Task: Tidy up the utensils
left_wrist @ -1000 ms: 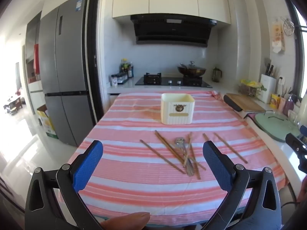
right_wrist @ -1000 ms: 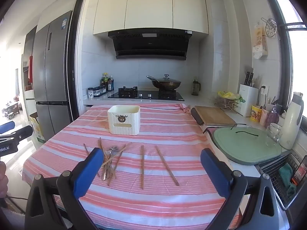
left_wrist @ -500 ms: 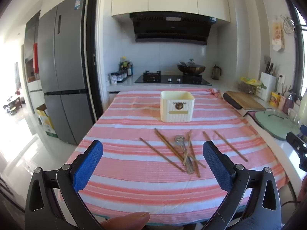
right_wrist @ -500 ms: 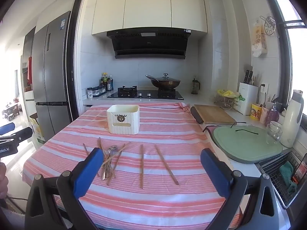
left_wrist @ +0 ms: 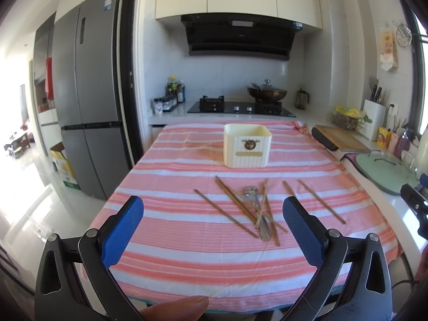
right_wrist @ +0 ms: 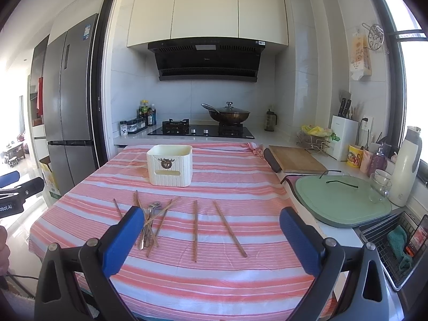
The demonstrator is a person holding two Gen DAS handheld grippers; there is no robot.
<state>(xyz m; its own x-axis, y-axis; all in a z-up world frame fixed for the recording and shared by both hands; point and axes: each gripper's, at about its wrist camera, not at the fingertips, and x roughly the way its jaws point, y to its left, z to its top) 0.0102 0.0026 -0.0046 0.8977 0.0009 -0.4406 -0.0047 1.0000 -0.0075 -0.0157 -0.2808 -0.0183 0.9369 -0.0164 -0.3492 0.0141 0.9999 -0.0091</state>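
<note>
Several wooden chopsticks [left_wrist: 235,204] and a metal spoon [left_wrist: 251,191] lie in a loose pile on the pink striped tablecloth [left_wrist: 187,240]. Two more chopsticks [right_wrist: 230,224] lie apart to the right. A cream utensil box [left_wrist: 247,148] with a deer emblem stands upright behind them; it also shows in the right wrist view [right_wrist: 169,168]. My left gripper [left_wrist: 212,230] is open and empty, held above the table's near edge. My right gripper [right_wrist: 210,236] is open and empty, also near the front edge, right of the pile [right_wrist: 151,219].
A green mat [right_wrist: 342,200] and a wooden cutting board [right_wrist: 294,159] lie on the counter to the right. Jars, a glass and a white kettle [right_wrist: 406,165] stand by the window. A stove with a wok [right_wrist: 230,115] is at the back. A fridge [left_wrist: 88,107] stands left.
Both views have shifted only slightly; the table looks a little lower and further. Both grippers stay open and the utensils have not moved.
</note>
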